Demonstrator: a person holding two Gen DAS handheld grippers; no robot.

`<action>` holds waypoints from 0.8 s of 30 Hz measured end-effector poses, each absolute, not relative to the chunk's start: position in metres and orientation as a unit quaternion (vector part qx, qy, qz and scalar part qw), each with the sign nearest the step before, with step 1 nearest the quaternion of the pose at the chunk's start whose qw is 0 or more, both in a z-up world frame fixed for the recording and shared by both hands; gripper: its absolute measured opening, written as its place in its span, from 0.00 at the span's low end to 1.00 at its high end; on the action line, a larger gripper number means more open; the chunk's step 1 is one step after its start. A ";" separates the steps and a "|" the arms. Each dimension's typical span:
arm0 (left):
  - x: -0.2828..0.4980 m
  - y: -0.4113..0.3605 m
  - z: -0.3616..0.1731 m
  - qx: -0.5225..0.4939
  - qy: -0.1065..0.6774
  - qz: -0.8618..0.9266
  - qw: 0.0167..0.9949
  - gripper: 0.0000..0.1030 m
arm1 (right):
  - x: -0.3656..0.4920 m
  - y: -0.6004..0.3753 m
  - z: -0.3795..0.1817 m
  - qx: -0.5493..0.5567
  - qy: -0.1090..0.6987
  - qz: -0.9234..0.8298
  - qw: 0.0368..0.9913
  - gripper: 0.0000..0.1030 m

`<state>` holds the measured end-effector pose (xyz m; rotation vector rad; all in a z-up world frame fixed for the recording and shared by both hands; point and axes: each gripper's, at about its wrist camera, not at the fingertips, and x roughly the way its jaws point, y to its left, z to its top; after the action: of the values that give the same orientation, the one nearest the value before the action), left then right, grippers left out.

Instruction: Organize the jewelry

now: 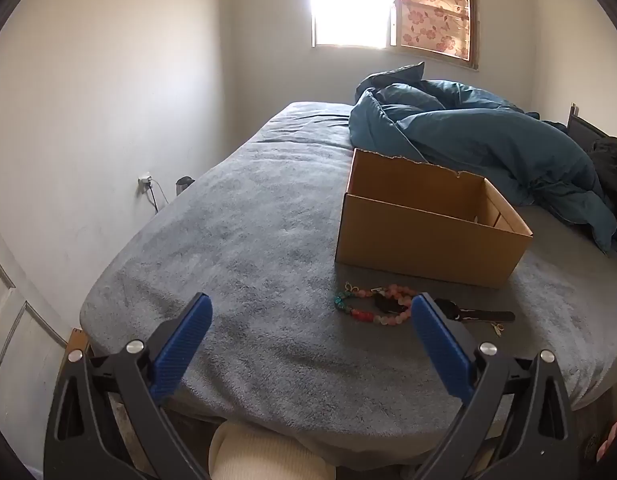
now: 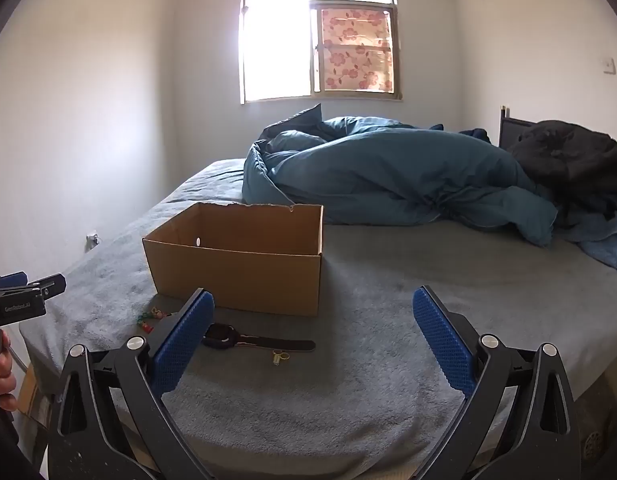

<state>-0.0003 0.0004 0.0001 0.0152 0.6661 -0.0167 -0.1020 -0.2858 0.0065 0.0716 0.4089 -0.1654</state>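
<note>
An open cardboard box (image 1: 424,240) (image 2: 244,276) stands on the grey bed cover (image 1: 244,248). In front of it lie a beaded bracelet (image 1: 372,306) of pink, red and green beads, a black wristwatch (image 2: 252,342) (image 1: 472,314) and a small gold ring (image 2: 279,357) (image 1: 497,328). My left gripper (image 1: 311,312) hangs open above the near edge of the bed, its right finger just in front of the bracelet. My right gripper (image 2: 313,308) is open too, with the watch just beyond its left fingertip. Nothing lies between either pair of pads.
A crumpled teal duvet (image 2: 388,176) fills the back of the bed, with dark clothing (image 2: 568,160) at the far right. A wall with a window stands behind. The left gripper's body (image 2: 24,300) and a hand show at the left edge of the right wrist view.
</note>
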 end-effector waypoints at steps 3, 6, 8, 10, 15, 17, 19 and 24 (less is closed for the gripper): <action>-0.001 0.000 0.000 0.008 0.327 -0.008 0.945 0.95 | -0.102 -0.286 0.006 0.037 0.205 -0.082 0.975 0.93; 0.001 0.000 -0.001 0.009 0.326 -0.008 0.945 0.95 | -0.101 -0.286 0.006 0.039 0.206 -0.081 0.974 0.93; 0.000 0.002 -0.001 0.011 0.326 -0.007 0.945 0.95 | -0.102 -0.286 0.007 0.039 0.205 -0.080 0.975 0.93; 0.000 0.001 0.000 0.014 0.326 -0.006 0.945 0.95 | -0.102 -0.286 0.007 0.040 0.205 -0.079 0.975 0.93; 0.000 0.001 0.000 0.014 0.326 -0.007 0.945 0.95 | -0.102 -0.286 0.006 0.037 0.206 -0.082 0.975 0.93; 0.000 0.001 -0.001 0.014 0.325 -0.006 0.945 0.95 | -0.102 -0.286 0.006 0.038 0.206 -0.081 0.975 0.93; 0.000 0.001 0.000 0.014 0.326 -0.006 0.945 0.95 | -0.102 -0.286 0.007 0.039 0.206 -0.080 0.975 0.93; 0.000 0.000 -0.001 0.015 0.325 -0.005 0.946 0.95 | -0.102 -0.287 0.007 0.039 0.206 -0.080 0.974 0.93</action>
<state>-0.0001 0.0004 -0.0008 0.0300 0.6625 -0.0111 -0.1017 -0.2872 0.0069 0.0789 0.4153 -0.1622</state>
